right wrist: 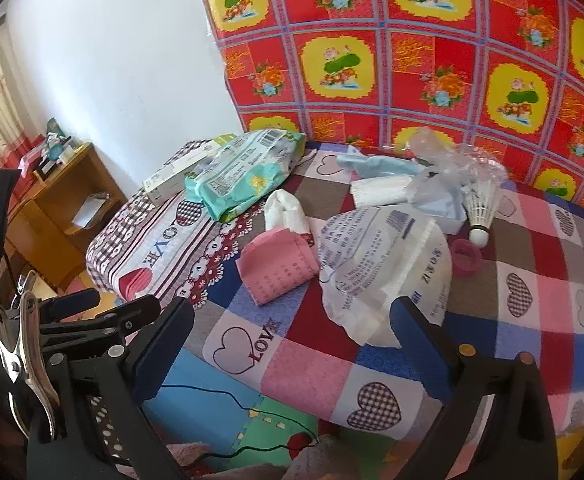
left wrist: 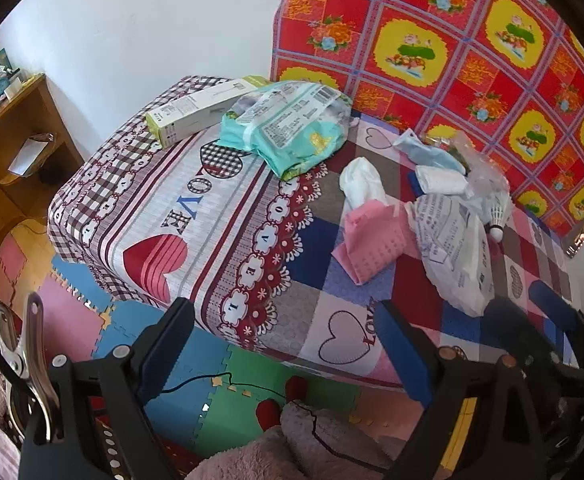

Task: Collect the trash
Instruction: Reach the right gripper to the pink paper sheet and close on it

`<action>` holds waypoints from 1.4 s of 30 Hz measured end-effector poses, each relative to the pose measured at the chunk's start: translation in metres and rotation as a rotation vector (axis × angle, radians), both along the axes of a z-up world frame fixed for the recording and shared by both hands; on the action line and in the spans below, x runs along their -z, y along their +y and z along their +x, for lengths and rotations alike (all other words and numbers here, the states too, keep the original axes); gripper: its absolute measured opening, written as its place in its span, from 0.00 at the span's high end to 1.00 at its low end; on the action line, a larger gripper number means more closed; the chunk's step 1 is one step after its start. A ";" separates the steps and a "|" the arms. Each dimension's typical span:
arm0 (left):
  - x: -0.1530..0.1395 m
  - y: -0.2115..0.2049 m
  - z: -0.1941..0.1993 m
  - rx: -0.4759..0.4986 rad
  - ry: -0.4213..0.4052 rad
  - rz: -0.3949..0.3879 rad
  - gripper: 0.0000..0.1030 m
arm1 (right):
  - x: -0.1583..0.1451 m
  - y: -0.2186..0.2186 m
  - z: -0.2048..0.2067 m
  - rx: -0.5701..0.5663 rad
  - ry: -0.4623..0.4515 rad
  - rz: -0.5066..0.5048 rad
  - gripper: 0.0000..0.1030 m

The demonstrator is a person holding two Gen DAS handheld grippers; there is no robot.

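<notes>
Trash lies on a bed with a patchwork "LOVE" cover. A white printed plastic bag is nearest, with a folded pink sheet and a crumpled white tissue to its left. Behind them are a shuttlecock, a clear plastic bag, a blue mask and a small pink cap. My left gripper hangs open over the bed's near edge. My right gripper is open just before the printed bag, holding nothing.
A teal wipes pack and a green-white box lie at the bed's far left corner. A wooden shelf stands left. Foam mats and a black cable cover the floor. Red flowered cloth hangs behind.
</notes>
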State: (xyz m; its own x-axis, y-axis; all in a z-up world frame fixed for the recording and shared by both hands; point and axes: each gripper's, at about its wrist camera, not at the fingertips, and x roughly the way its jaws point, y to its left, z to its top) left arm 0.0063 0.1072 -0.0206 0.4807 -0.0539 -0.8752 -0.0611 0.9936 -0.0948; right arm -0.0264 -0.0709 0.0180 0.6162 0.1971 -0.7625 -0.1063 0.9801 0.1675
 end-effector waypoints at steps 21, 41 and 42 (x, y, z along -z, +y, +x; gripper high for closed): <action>0.034 -0.004 0.046 -0.010 0.082 0.007 0.15 | 0.038 0.005 0.068 -0.109 0.092 0.033 0.17; 0.046 0.014 0.085 -0.092 0.117 0.033 0.19 | 0.080 0.006 0.112 -0.131 0.237 0.090 0.27; 0.047 0.016 0.086 -0.096 0.122 0.034 0.19 | 0.080 0.008 0.111 -0.132 0.240 0.091 0.27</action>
State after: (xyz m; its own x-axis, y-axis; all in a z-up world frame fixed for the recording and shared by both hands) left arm 0.0923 0.1229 -0.0675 0.3722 0.0180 -0.9280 -0.1650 0.9852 -0.0471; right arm 0.0851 -0.0630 -0.0615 0.3847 0.3381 -0.8589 -0.1785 0.9402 0.2902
